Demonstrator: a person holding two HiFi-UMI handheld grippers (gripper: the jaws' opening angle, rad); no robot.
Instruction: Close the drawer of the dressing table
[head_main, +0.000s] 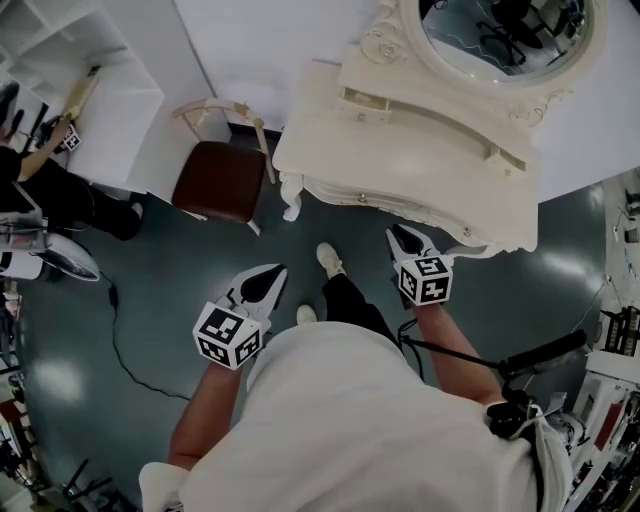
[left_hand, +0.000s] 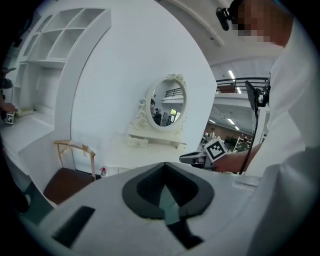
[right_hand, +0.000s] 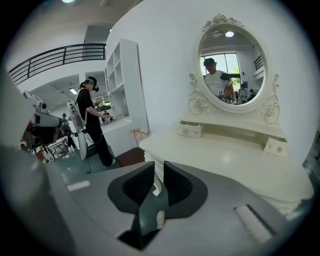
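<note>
The dressing table (head_main: 400, 165) is right in front of you, long edge running across. The small left drawer (head_main: 366, 103) below its mirror (head_main: 500, 35) looks poked out a bit, can't swear to it. Your right tongs (head_main: 405, 237), apart and empty, sit just off the table's front edge, so they're nearer. Left tongs (head_main: 265, 283), tips together, hang back off its left corner.

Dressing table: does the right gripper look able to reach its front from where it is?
Probably yes. The right gripper, jaws apart and empty, points at the dressing table with nothing standing between them; the chair stands off to the side.
</note>
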